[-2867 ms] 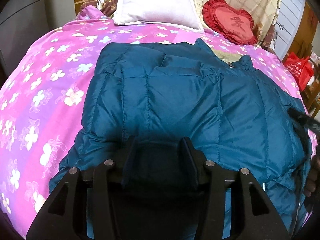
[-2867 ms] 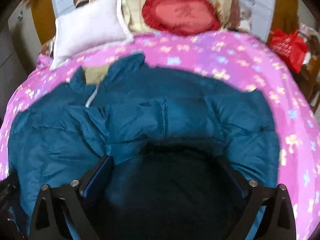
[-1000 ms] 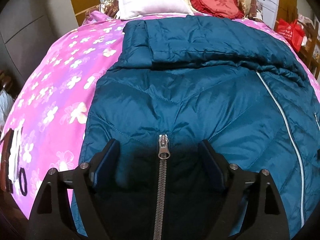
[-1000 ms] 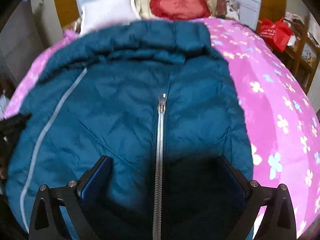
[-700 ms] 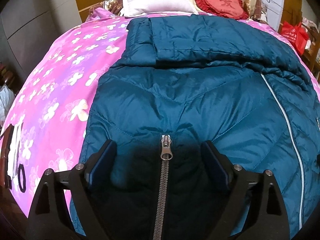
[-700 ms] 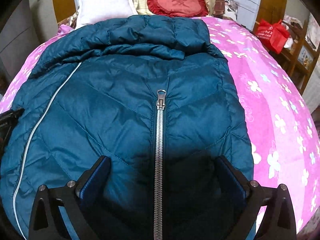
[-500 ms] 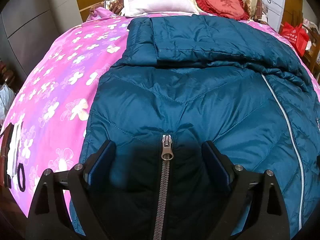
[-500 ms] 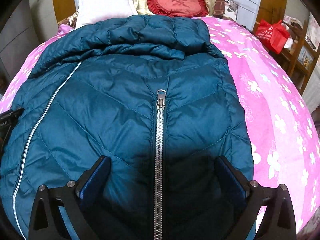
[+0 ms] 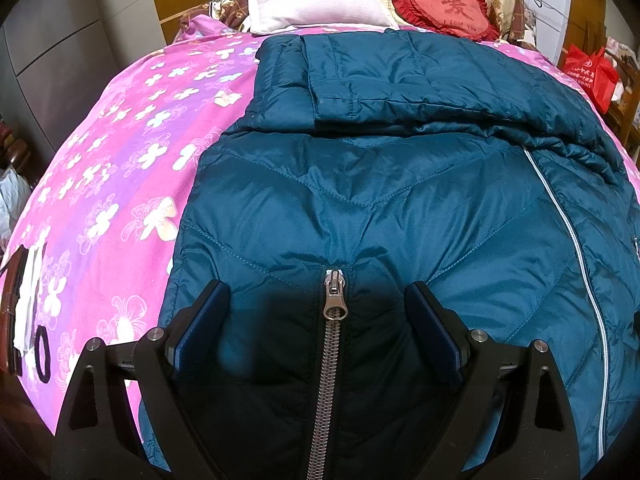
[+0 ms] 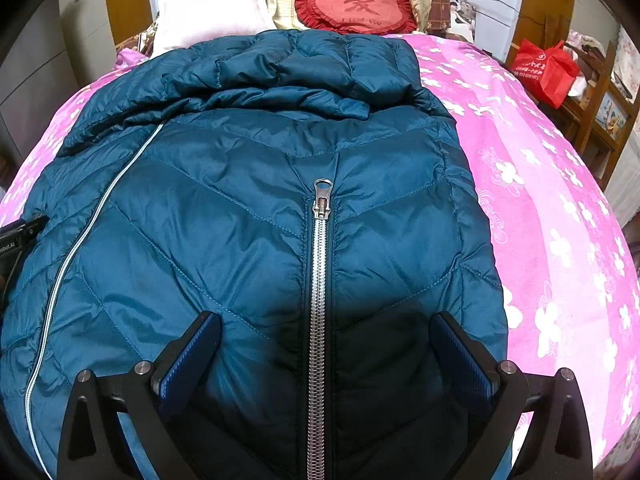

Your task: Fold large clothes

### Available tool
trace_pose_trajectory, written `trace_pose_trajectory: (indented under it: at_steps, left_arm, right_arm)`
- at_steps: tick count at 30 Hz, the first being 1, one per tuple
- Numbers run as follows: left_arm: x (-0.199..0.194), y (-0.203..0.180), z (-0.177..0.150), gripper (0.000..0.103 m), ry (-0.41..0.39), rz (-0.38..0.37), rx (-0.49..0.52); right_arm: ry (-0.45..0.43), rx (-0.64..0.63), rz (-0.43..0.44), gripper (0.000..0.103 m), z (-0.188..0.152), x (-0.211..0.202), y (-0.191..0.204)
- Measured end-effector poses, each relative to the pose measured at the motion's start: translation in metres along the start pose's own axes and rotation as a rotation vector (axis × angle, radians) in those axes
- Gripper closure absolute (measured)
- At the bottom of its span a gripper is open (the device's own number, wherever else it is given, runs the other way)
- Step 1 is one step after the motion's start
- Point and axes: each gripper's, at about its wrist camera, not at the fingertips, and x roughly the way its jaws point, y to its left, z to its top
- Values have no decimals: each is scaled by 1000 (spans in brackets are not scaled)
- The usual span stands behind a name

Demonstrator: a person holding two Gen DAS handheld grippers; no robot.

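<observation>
Teal quilted jacket (image 9: 380, 200) now lies folded bottom-over-top across the pink bed (image 9: 120, 168), filling centre frame. The left gripper (image 9: 316, 300) has just been opening, nothing between; the right gripper (image 10: 326, 332) hangs wide too: fold released.

Both scenes are viewed from wrist cameras angled steeply downward along open claw fingers, close above the near edge of the jacket (image 9: 360, 200) on the bed (image 9: 120, 160). The left claw (image 9: 316, 296) is seen over the jacket's left part, the right claw (image 10: 324, 328) over its right. Shared by both views are the jacket, the white pillow (image 10: 208, 12), the red cushion (image 9: 444, 8) and the red bag (image 10: 544, 68).
</observation>
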Motion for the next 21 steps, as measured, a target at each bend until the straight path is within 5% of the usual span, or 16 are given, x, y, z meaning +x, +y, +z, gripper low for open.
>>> trace_pose_trajectory:
  at_steps: [21]
  left_arm:
    - [0, 0, 0, 11, 1, 4, 0]
  right_arm:
    - [-2, 0, 0, 0, -1, 0, 0]
